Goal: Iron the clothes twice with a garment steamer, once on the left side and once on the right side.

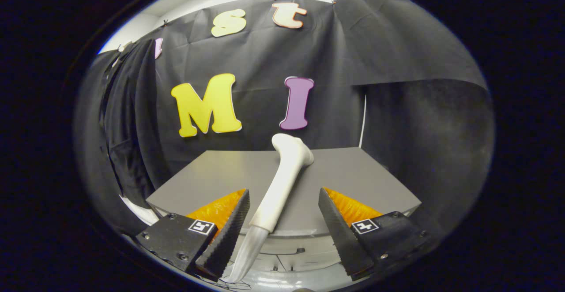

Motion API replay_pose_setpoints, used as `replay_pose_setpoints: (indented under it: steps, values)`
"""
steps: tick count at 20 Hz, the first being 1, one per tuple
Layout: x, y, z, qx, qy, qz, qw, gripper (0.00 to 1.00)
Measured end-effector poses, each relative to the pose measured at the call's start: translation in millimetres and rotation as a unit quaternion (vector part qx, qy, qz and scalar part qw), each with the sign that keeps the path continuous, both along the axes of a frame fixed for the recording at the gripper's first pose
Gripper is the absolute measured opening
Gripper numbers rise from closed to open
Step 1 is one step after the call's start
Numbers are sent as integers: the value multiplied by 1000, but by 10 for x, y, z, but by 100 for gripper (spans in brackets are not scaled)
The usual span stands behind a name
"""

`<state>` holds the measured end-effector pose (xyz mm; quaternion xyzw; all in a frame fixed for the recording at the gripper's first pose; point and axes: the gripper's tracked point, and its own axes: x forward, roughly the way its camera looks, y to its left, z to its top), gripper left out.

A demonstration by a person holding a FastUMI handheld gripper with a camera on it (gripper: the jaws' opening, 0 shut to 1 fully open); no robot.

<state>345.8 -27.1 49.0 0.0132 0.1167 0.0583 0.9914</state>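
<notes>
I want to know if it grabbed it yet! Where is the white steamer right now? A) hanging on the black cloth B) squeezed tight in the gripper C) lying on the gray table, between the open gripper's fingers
C: the white steamer lies on the gray table, and the gripper stands open with a finger apart on each side.

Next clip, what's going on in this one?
A hand-held gripper is lined up on a white garment steamer that lies on a grey table. Its fingers are spread open on either side of the steamer's handle, not pressing on it, so nothing is picked up yet. The steamer's head points away toward the black cloth wall, and its grey hose end hangs off the table's near edge.
</notes>
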Motion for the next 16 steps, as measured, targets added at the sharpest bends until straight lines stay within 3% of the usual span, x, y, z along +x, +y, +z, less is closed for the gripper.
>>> replay_pose_setpoints:
  steps: [4, 7, 11, 12, 16]
  values:
    - [395, 111, -172, 4, 37, 24, 999, 96]
    - [607, 120, -287, 9, 64, 27, 998, 87]
    - [678, 189, -366, 10, 83, 51, 995, 82]
    - [704, 204, -344, 14, 76, 45, 996, 72]
    - [729, 206, -335, 36, 78, 46, 995, 69]
